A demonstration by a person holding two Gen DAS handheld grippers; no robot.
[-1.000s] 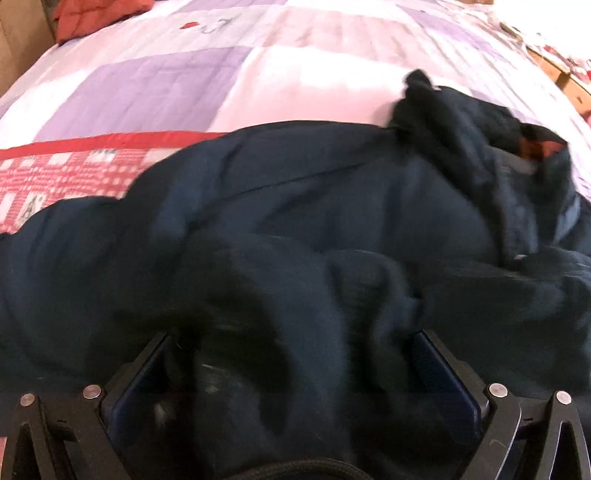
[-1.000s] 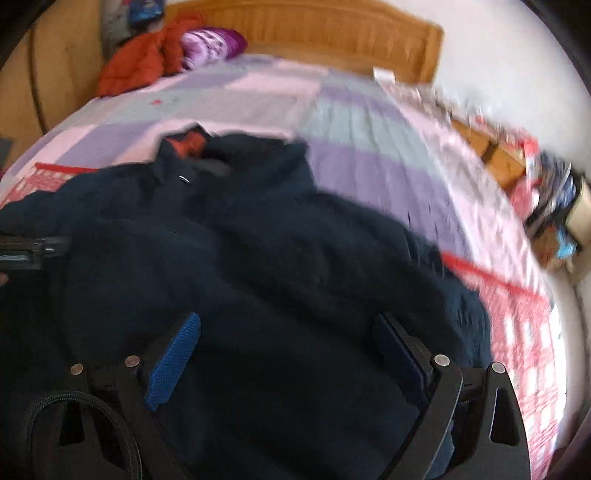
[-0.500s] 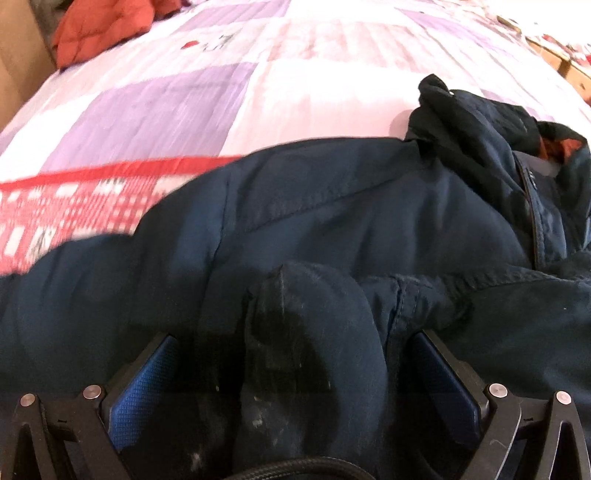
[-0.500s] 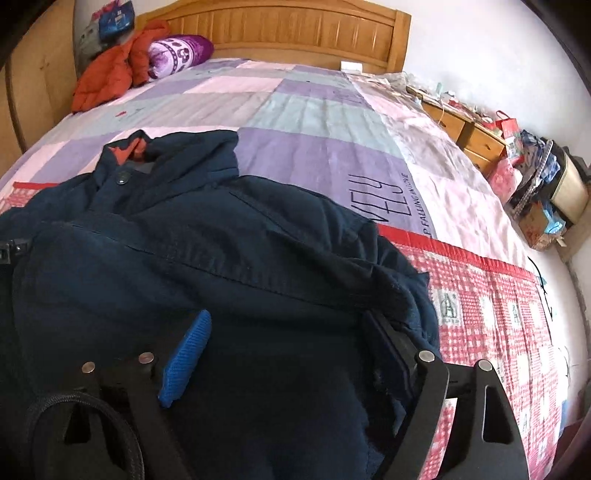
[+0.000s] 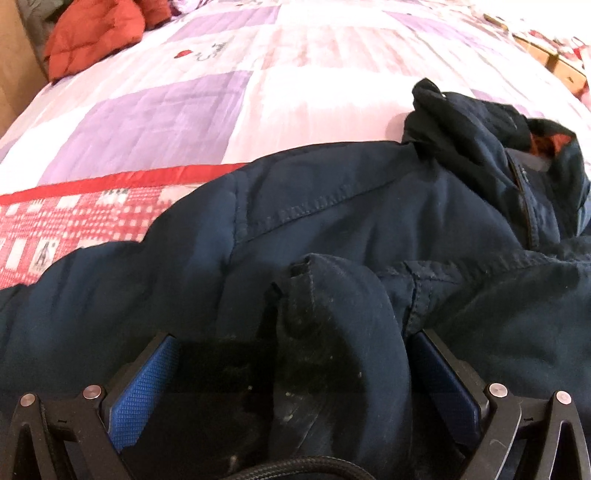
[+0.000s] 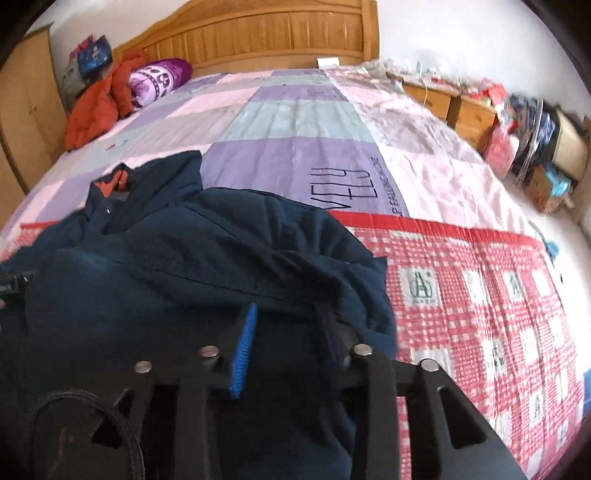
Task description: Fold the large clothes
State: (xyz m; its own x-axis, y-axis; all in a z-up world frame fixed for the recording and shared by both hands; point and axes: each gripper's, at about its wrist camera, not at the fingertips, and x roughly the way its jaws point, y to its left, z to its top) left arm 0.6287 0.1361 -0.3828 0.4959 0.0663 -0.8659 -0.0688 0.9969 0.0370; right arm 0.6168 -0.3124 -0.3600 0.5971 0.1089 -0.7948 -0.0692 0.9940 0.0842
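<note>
A navy jacket [image 6: 207, 258] lies crumpled on the quilt [image 6: 295, 125], collar toward the headboard [image 6: 258, 33]. The right gripper [image 6: 291, 332] has just been closing — its jaws now pinch a fold of the jacket's hem. The left gripper [image 5: 291, 373] stands wide apart, a bunched sleeve [image 5: 332, 332] between its pads, not squeezed.

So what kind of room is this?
It looks like a bedroom. There is a big bed with a patchwork quilt and a wooden headboard, a purple pillow by it, and small wooden cabinets along the side. A dark blue jacket lies on the quilt.
</note>
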